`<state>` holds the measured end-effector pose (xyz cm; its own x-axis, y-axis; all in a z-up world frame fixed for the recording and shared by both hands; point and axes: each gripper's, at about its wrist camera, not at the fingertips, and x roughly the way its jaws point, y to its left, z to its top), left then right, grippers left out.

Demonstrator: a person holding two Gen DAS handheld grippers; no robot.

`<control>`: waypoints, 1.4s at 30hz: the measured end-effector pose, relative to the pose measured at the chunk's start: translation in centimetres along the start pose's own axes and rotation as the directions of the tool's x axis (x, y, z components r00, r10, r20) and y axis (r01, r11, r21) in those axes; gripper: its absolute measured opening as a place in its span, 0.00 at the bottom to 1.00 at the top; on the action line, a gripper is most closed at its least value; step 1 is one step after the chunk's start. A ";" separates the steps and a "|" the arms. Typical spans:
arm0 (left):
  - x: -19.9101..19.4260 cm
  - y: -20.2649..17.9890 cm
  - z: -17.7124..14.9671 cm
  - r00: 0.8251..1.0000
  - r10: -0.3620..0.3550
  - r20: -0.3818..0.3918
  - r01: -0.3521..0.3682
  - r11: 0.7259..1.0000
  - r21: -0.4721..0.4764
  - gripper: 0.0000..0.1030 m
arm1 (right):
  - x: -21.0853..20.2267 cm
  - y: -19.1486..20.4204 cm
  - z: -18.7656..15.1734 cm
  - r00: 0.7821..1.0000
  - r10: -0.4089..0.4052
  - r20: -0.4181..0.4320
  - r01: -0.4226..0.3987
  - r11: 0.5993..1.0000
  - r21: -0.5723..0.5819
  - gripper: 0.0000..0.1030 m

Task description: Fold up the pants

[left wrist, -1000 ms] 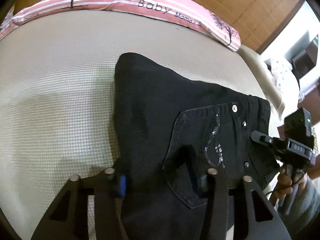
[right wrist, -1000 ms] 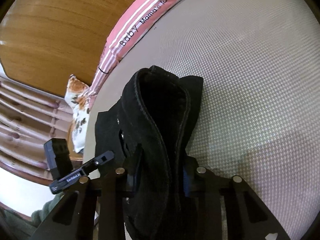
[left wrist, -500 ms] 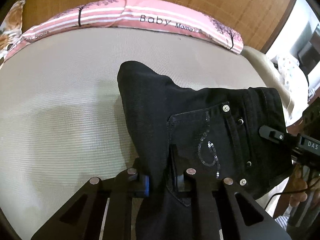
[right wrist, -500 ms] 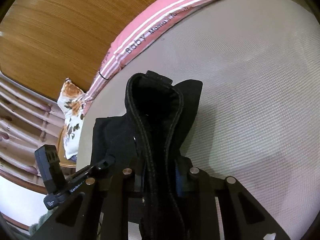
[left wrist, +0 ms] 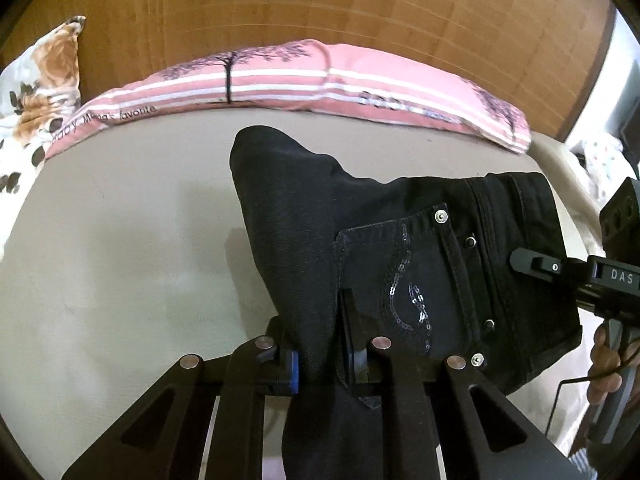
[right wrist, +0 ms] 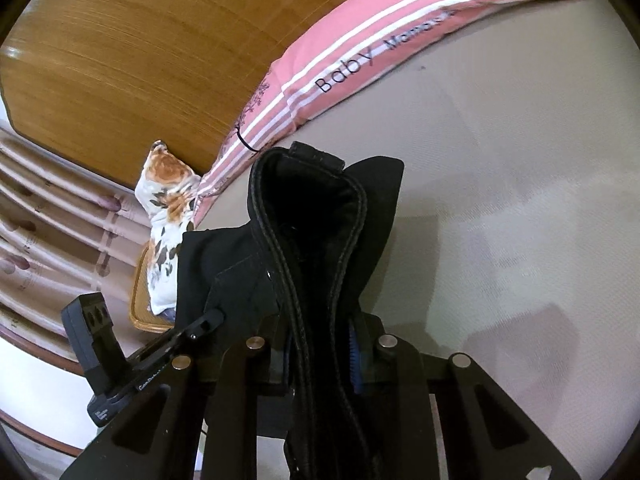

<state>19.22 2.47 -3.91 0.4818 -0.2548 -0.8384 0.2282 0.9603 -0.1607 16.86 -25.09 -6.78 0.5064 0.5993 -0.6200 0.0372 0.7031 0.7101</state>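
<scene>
Black jeans [left wrist: 400, 256] with a sequined back pocket [left wrist: 404, 292] hang lifted above the beige mattress [left wrist: 120, 248]. My left gripper [left wrist: 322, 356] is shut on a fold of the jeans beside the pocket. My right gripper [right wrist: 320, 354] is shut on the waistband end [right wrist: 316, 216], which stands up as an open loop in the right wrist view. The right gripper also shows at the right edge of the left wrist view [left wrist: 560, 268]. The left gripper shows at lower left of the right wrist view [right wrist: 160, 356].
A pink striped pillow [left wrist: 320, 80] lies along the far edge of the mattress against a wooden headboard [left wrist: 320, 4]. A floral cushion [right wrist: 168, 208] sits at the left corner. The mattress edge drops off at right [left wrist: 568, 184].
The left gripper closed on the jeans. Both grippers have raised the jeans off the mattress, and the headboard and pillow have come more into view.
</scene>
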 end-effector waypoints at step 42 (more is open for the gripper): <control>0.5 0.1 -5.9 0.964 0.262 0.042 -0.263 0.965 0.016 0.56 | 0.0 3.1 -4.8 0.887 -0.415 0.201 0.454 0.862 -0.224 0.61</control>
<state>14.48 3.11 -7.42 0.5598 0.0012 -0.8286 0.1070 0.9915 0.0737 12.85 -21.11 -6.21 0.6074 0.1630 -0.7775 0.0689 0.9642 0.2560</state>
